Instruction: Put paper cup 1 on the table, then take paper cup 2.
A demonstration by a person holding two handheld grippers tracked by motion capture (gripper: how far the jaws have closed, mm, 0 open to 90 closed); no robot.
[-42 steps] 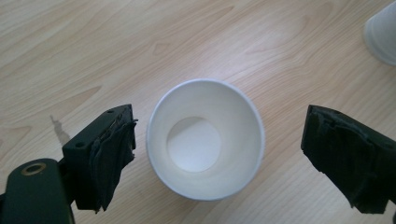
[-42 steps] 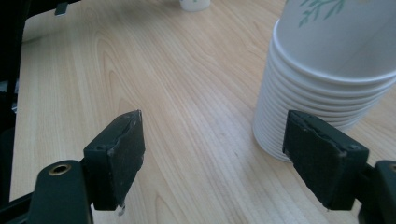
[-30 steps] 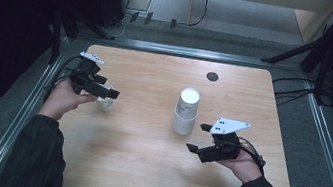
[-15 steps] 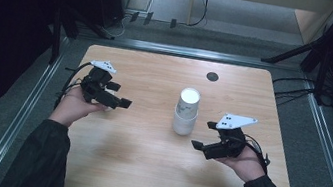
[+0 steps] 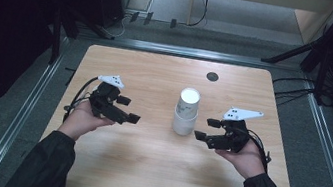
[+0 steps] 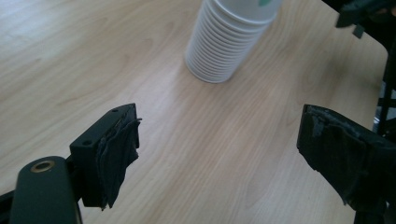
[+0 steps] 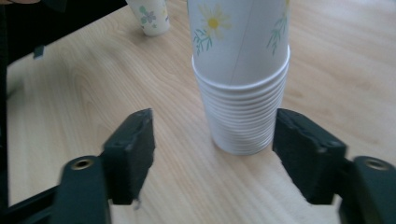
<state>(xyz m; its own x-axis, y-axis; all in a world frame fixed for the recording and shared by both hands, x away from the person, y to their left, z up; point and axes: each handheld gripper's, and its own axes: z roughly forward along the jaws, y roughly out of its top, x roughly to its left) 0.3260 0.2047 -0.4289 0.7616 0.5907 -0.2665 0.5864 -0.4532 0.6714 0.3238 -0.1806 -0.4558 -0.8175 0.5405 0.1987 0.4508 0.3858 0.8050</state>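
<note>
Since the earlier frame my left tongs [image 5: 126, 109] have travelled across the worktop [image 5: 143, 165] toward the stack of paper cups [image 5: 185, 113], away from the single flowered cup [image 7: 150, 16] that the right gripper view shows standing alone farther back. My right tongs [image 5: 205, 129] have held their place just beside the stack, and their jaws have just been closing, with the base of the stack between them. In the right gripper view the pads [image 7: 306, 151] flank the lowest rims; I cannot see them pressing yet, so I read them as apart. The left tongs stand wide apart with bare wood between the jaws, the stack ahead of them and well apart.

The stack stands upright near the worktop's middle, long axis vertical, mouth up. It lies directly ahead of the right tongs, which are much the nearer. I judge the coming move to be a pinch on the stack's base.
</note>
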